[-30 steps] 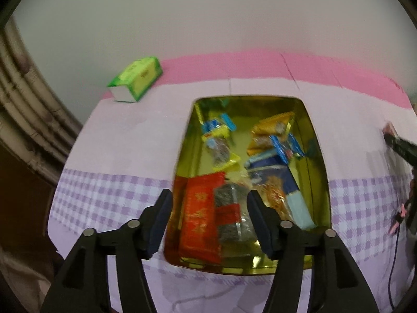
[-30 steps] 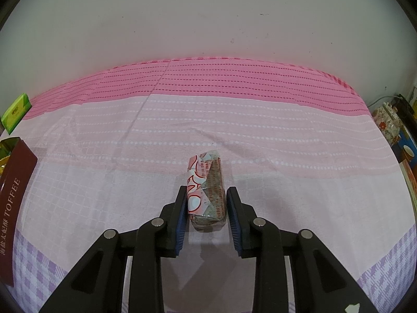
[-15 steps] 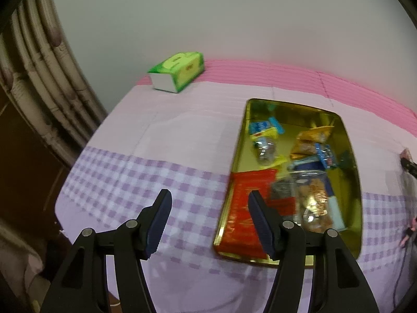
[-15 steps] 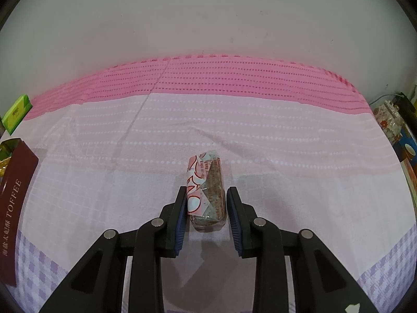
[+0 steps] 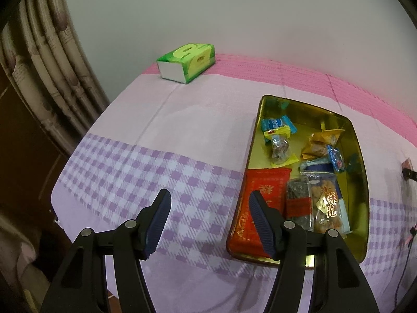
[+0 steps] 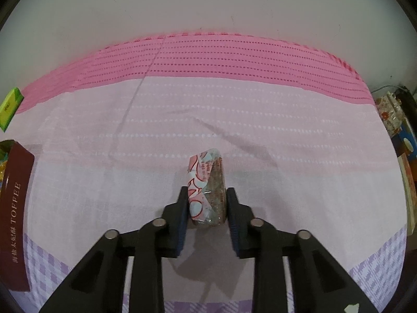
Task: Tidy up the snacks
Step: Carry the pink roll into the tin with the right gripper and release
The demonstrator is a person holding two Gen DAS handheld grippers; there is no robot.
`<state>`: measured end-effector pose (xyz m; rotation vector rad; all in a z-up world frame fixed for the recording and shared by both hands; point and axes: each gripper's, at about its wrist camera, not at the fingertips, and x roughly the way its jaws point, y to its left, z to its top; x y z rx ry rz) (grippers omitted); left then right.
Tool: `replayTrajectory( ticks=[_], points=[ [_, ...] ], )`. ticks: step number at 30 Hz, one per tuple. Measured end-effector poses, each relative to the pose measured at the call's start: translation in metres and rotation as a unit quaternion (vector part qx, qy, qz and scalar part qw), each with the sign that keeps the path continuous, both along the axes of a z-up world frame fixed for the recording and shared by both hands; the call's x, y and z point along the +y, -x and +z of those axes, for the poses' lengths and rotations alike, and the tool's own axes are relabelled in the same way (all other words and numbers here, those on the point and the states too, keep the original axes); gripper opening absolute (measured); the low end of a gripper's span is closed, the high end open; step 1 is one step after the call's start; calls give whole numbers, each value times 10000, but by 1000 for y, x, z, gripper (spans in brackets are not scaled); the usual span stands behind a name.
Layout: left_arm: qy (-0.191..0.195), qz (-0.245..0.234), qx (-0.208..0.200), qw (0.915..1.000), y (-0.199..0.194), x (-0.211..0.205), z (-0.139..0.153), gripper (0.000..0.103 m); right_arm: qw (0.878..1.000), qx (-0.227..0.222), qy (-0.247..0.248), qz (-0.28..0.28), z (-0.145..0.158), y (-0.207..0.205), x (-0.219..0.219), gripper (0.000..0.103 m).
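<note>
Right gripper (image 6: 207, 206) pinched the wrapped snack bar (image 6: 206, 190) at frame centre, ready to carry it; left gripper (image 5: 208, 221) gaped empty beside the gold tin (image 5: 361, 187), lower right, where snacks collected.

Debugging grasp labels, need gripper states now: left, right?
Left gripper: jaws open, nothing between them, over the purple checked tablecloth.
Right gripper: jaws shut on the pink-and-white wrapped snack bar.
</note>
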<state>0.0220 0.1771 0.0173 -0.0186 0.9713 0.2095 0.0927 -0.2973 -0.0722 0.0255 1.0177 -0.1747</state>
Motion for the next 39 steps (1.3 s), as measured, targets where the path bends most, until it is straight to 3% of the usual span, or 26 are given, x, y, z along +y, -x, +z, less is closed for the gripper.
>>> replayTrajectory(
  ticks=[8,13,24,39],
  points=[
    [83,11,15,10000,1,1,0,63,9997,-97,185,-110,6,15,15,22],
    [92,-27,44,9999,1,-2,-1,63,9995,-305,-26,60,26,27,38,22],
    [97,-97,24,9999,2,-4,1,66,9903,-588,-582,1116,66,50,146,22],
    [135,33,21,9999,2,4,2,67,9749,-433,-659,2084,66,70,260,22]
  ],
)
